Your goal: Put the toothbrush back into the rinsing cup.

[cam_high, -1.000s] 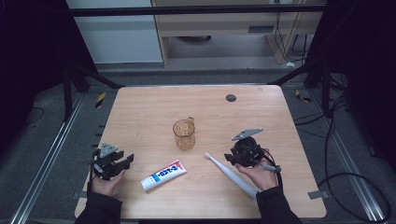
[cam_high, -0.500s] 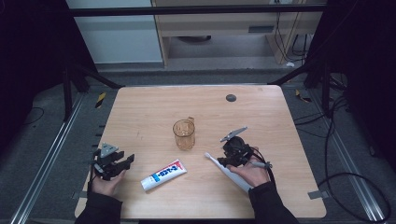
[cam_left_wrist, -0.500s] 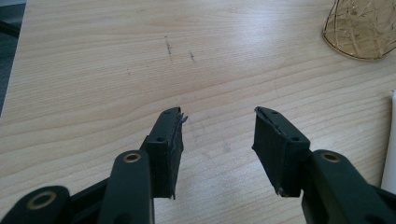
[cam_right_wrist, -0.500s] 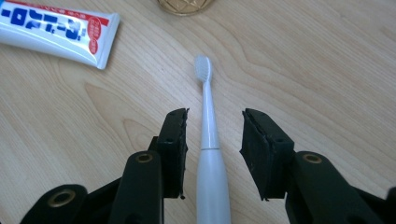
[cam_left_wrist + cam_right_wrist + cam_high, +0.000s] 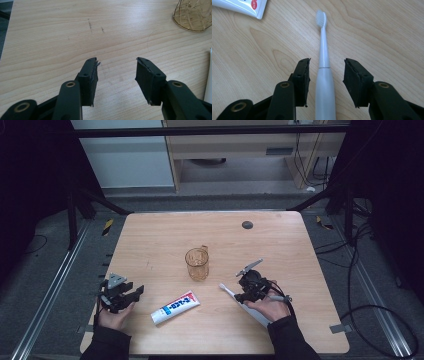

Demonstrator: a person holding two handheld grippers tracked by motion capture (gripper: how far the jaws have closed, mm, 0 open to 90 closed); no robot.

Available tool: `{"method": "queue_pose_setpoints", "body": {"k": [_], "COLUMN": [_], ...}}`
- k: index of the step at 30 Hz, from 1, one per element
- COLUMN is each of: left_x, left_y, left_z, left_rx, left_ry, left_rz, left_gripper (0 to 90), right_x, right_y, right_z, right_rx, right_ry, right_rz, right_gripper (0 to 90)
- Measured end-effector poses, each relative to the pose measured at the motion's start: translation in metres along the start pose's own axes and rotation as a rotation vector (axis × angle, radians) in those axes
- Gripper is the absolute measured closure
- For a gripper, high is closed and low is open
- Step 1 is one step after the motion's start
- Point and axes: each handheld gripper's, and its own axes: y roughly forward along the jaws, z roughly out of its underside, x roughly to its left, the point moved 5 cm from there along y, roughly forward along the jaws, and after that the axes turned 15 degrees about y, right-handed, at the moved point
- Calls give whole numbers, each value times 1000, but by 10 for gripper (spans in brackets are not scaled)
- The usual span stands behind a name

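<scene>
A white electric toothbrush [image 5: 323,60] lies flat on the wooden table [image 5: 280,245], bristles pointing away from me. My right gripper [image 5: 326,66] is open and straddles its handle, one jaw on each side, not touching it. From above, that right gripper [image 5: 246,291] sits over the toothbrush [image 5: 228,291] right of centre. A white toothpaste tube [image 5: 175,307] with blue lettering lies near the front, its end also in the right gripper view as the tube [image 5: 242,6]. An amber glass mug [image 5: 197,263] stands mid-table. My left gripper [image 5: 131,296] rests open at the front left, jaws empty [image 5: 117,65].
A small dark round disc [image 5: 247,224] sits near the table's far edge. The mug's base [image 5: 193,15] shows at the upper right of the left gripper view, the tube's edge [image 5: 208,75] at its right. Metal rails and cables run along the floor on both sides.
My right gripper has moved left and forward along the toothbrush, from its handle end toward the neck, and now straddles it. The left gripper has stayed put.
</scene>
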Motion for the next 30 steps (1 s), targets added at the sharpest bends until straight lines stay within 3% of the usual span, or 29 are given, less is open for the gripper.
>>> {"method": "queue_pose_setpoints", "body": {"k": [30], "left_x": [0], "left_y": [0], "left_z": [0], "left_rx": [4], "left_ry": [4], "left_rz": [2], "left_gripper": [515], "right_x": [-5], "right_y": [28], "right_z": [12], "right_rx": [118], "right_ry": [23], "right_rz": [23], "right_gripper": [553]}}
